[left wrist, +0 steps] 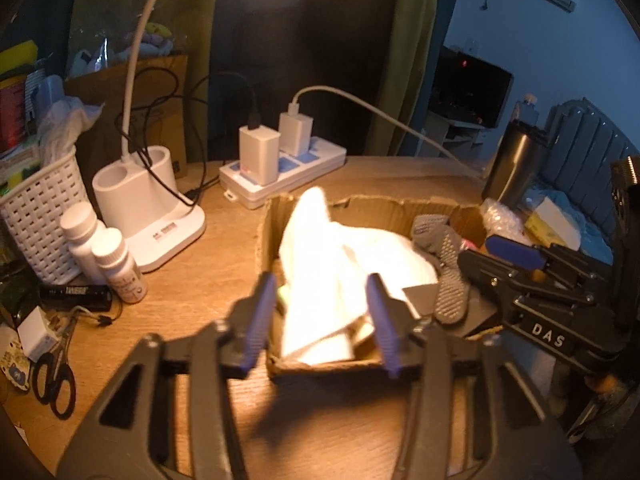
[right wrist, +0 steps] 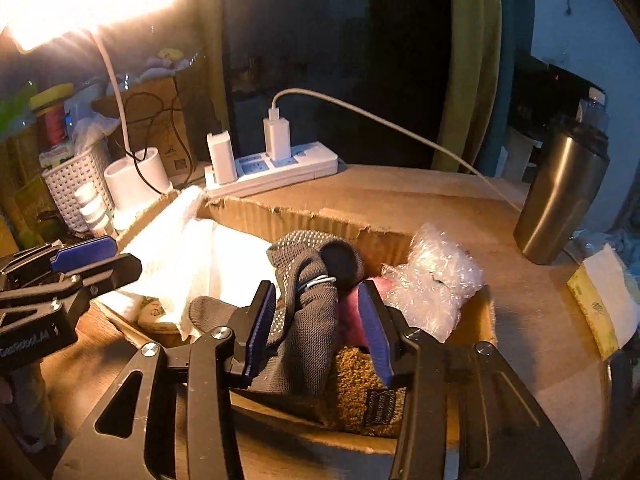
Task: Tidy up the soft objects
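Cardboard box [right wrist: 320, 216] on tabletop [left wrist: 192, 304]. In box: towel [left wrist: 352, 256] at left, glove [right wrist: 312, 300] to its right, bubble wrap [right wrist: 436, 276] at right end. Power strip [left wrist: 288, 172] behind box; basket [left wrist: 44, 216] and scissors [left wrist: 52, 372] far left.

On the wooden desk stands 1 torn brown cardboard box [right wrist: 304, 216] holding 1 white cloth [left wrist: 340, 256], what looks like 1 pair of grey dotted gloves [right wrist: 308, 300], and 1 clear bubble-wrap bundle [right wrist: 436, 276]. Nearby: 2 white plastic bottles [left wrist: 100, 252], 1 white power strip [left wrist: 288, 176] with 2 white chargers [left wrist: 276, 140], 1 white woven basket [left wrist: 40, 216], 1 steel tumbler [right wrist: 560, 192], 1 pair of black scissors [left wrist: 54, 372].
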Available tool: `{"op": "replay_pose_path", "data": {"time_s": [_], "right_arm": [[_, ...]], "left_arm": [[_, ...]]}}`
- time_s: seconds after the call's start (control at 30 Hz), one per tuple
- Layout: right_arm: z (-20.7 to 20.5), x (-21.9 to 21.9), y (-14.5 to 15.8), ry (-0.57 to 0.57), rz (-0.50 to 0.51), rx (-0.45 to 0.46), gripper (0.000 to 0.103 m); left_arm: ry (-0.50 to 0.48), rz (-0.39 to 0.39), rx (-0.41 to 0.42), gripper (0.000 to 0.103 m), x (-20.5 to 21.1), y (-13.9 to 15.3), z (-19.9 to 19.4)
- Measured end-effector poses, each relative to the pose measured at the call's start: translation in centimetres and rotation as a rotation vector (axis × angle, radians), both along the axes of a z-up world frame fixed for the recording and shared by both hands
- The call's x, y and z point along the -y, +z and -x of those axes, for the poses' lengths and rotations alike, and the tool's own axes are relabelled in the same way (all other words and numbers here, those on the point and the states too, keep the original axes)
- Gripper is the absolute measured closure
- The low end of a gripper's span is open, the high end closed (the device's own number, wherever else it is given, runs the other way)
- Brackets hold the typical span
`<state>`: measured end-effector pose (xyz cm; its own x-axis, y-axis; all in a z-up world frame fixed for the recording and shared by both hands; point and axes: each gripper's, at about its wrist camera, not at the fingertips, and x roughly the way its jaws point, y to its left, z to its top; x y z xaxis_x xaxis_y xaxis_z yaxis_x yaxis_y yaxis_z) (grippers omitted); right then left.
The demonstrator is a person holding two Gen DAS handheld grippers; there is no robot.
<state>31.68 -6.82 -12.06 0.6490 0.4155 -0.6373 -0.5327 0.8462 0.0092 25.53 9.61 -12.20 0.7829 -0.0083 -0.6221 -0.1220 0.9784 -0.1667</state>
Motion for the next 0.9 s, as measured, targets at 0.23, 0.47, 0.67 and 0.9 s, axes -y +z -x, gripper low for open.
{"op": "replay_pose_path", "data": {"time_s": [0.23,0.47,0.67,0.9], "right_arm": [[1.5,1.3,2.0,-0.021,-0.018,0.044,0.057],[3.3,2.7,3.8,-0.045,-0.035,0.089,0.057],[5.1,4.2,5.5,-0.062,-0.058,0.123,0.057],[7.3,5.9,7.6,-0.084,-0.075,0.171,0.057]], "left_arm": [[0.010,-0.019,0.048,0.050,0.2,1.6,1.3],[-0.007,-0.035,0.119,0.050,1.2,3.9,3.4],[-0.024,-0.047,0.184,0.050,2.2,6.0,5.6],[-0.058,-0.059,0.249,0.049,3.3,8.0,7.6]]}}
